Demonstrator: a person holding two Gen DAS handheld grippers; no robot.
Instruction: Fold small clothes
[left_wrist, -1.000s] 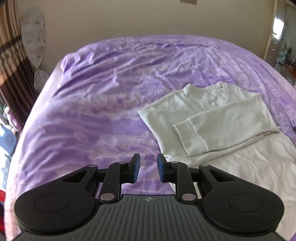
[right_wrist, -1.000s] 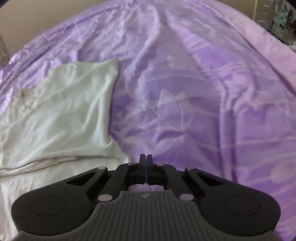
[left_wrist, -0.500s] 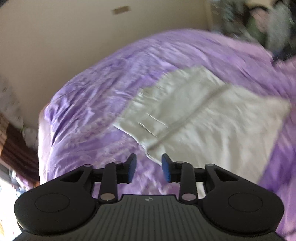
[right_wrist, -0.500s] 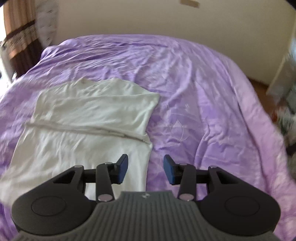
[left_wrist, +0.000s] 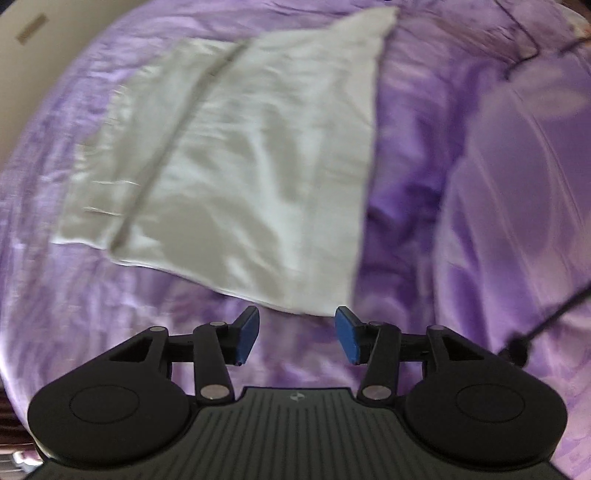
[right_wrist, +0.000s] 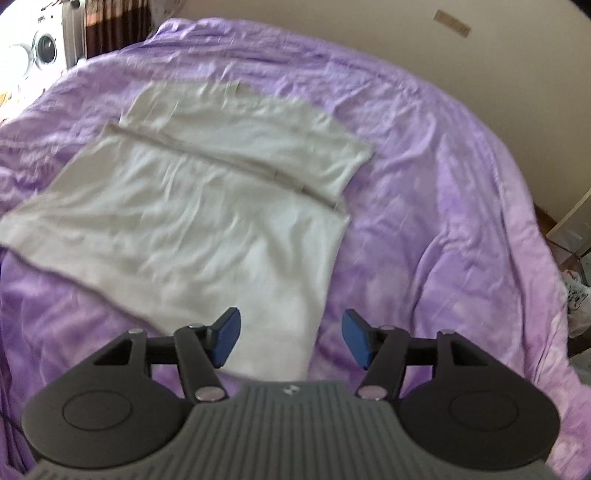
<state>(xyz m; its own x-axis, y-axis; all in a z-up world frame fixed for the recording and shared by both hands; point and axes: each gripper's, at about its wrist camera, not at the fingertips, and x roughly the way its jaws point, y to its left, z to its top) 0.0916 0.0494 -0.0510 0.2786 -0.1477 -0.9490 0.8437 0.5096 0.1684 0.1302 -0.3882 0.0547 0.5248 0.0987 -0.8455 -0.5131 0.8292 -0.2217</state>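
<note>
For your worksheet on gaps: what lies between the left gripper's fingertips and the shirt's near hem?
Only bare purple bedspread lies between the left gripper and the shirt, seen in the left wrist view.

The shirt (right_wrist: 207, 206) lies flat on the bed (right_wrist: 443, 192), folded so that its upper part forms a band across the far end and the body stretches toward the near edge. In the right wrist view it sits left of the bed's middle, with open bedding to its right. The right gripper (right_wrist: 291, 341) hangs over the shirt's near right corner, jaws wide apart. The left gripper (left_wrist: 297, 334) hovers just before a corner of the shirt (left_wrist: 240, 177), jaws likewise parted, with nothing between them.
</note>
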